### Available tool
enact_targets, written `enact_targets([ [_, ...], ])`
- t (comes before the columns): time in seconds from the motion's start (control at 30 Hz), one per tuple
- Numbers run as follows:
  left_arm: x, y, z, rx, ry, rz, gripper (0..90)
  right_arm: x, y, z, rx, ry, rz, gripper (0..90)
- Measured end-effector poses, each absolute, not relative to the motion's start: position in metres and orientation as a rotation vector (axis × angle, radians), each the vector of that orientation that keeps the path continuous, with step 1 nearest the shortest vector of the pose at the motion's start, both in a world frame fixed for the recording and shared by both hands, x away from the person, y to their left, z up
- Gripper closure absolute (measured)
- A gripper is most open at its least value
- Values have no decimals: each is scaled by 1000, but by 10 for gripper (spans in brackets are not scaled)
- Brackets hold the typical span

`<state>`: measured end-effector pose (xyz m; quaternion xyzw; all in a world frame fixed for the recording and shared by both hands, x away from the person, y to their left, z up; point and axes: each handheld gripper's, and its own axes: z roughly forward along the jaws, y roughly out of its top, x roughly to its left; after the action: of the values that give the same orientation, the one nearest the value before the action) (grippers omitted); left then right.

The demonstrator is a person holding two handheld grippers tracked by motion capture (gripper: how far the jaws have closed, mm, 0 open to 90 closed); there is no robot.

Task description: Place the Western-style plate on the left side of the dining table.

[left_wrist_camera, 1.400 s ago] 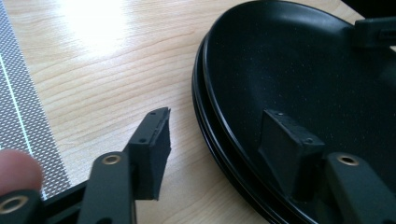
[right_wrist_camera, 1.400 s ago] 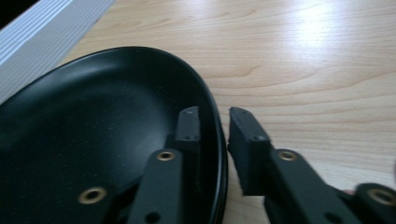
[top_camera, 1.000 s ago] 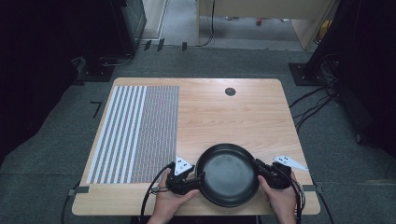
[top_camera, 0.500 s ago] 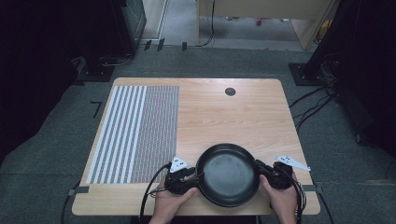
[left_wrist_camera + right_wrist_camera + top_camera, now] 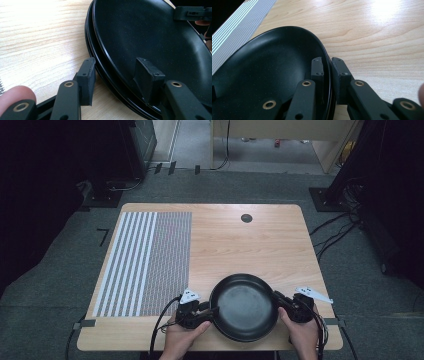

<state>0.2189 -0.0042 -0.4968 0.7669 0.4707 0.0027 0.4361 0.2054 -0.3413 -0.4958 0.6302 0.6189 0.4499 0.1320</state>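
Between the two grippers, at the near edge of the table (image 5: 260,245), sat the black plates (image 5: 245,306), apparently two stacked, w/ a double rim in the left gripper view. The right gripper (image 5: 327,65) was pinching the rim at its side, prob. to steady the stack, while the left gripper (image 5: 117,75) straddled the opposite rim, jaws spread, pads not yet pressing. No brand, label or writing legible anywhere; striped mat (image 5: 145,262) lay beyond the left gripper.

Black plates (image 5: 247,306) — stacked, seemingly two

Left tongs (image 5: 212,310) stand with jaws partly apart, having just closed some; right tongs (image 5: 276,299) are clamped tight.
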Motion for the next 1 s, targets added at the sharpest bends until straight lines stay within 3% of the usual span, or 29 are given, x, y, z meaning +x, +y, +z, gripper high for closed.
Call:
enact_targets([
  [0.33,220,-3,-497,1900,1174,-11,528,205,-342,-496,1840,1788,1318,818],
  [0.47,221,0,-497,1899,1167,-21,536,205,-349,-495,1893,1770,1384,861],
  [1.0,223,4,-496,1896,1177,-123,528,207,-337,-499,1856,1816,1401,848],
])
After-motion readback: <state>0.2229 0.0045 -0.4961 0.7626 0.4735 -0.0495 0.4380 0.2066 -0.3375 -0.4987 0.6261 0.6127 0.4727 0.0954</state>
